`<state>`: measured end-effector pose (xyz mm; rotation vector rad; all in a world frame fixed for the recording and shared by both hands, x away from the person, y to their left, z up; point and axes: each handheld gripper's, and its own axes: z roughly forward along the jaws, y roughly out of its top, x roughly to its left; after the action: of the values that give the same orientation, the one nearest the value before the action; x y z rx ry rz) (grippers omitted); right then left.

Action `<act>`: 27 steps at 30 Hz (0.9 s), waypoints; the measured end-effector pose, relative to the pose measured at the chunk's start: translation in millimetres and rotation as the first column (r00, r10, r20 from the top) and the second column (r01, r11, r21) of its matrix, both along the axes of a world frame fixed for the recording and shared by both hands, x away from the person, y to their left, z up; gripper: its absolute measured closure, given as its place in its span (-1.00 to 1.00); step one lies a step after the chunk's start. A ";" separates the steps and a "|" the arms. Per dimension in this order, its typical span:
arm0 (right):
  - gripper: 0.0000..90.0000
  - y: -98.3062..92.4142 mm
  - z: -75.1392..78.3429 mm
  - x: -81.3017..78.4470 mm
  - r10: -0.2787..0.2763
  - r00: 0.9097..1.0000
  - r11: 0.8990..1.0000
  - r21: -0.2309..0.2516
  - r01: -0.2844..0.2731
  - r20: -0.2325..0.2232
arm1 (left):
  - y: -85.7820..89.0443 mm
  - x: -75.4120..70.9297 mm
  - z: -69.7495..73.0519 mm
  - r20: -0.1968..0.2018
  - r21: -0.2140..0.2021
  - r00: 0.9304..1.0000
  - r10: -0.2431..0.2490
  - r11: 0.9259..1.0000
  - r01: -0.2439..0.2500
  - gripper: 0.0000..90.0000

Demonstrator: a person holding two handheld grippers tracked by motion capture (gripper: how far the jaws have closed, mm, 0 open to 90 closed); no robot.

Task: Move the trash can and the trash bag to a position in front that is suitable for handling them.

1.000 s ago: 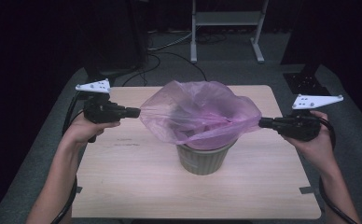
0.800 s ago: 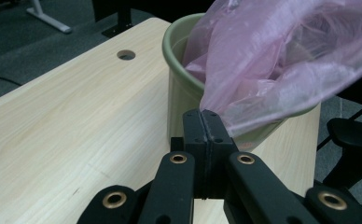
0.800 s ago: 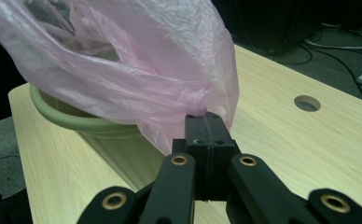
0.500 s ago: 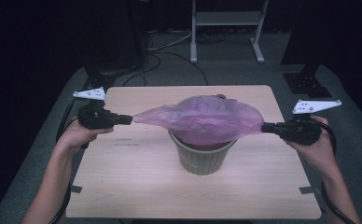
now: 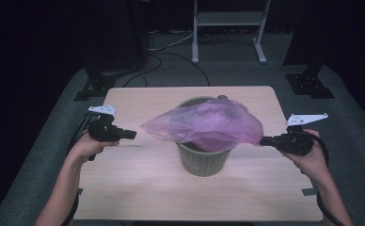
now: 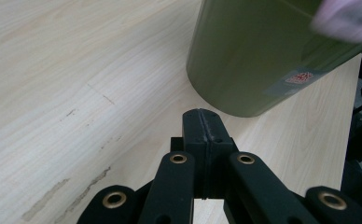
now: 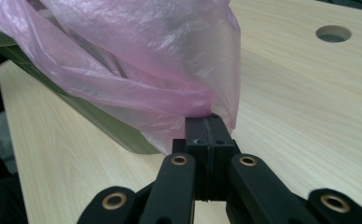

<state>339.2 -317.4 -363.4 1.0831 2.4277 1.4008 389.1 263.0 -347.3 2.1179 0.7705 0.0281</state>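
Wooden table (image 5: 138,188) holds a green bin (image 5: 203,160). Right gripper (image 7: 208,122) is pinched tight on the pink bag (image 7: 137,70) just ahead. Left gripper (image 6: 201,116) is closed tight on nothing, bin just ahead.

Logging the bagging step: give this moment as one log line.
left gripper: shut, empty | right gripper: shut on pink bag | green bin: partly draped

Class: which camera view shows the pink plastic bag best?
The high view: the whole pink bag drapes over the green bin. The right gripper view shows its pinched edge; the left gripper view shows a blurred corner.
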 end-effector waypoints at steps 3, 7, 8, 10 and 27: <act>1.00 -0.7 0.2 -2.5 0.007 1.000 0.999 0.031 -0.008 0.014 | 0.7 -0.9 0.5 0.007 -0.022 1.000 -0.009 1.000 0.009 1.00; 0.78 -1.5 10.8 -5.6 0.019 0.999 0.998 0.066 -0.022 0.037 | -2.3 -6.2 11.6 0.041 -0.042 0.998 -0.039 0.998 0.041 0.87; 0.78 -1.5 10.8 -5.6 0.019 0.999 0.998 0.066 -0.022 0.037 | -2.3 -6.2 11.6 0.041 -0.042 0.998 -0.039 0.998 0.041 0.83; 0.68 -2.9 14.1 -7.9 0.022 0.999 0.997 0.069 -0.025 0.047 | -3.8 -10.2 16.8 0.056 -0.044 0.997 -0.056 0.997 0.058 0.76; 0.27 -7.3 51.6 -40.3 0.074 0.986 0.993 0.083 -0.087 0.153 | -23.0 -37.8 51.6 0.148 -0.032 0.974 -0.173 0.983 0.180 0.40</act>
<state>298.9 -324.7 -311.8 0.8712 2.3467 1.5693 351.3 240.0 -295.7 2.1080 0.4913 0.0679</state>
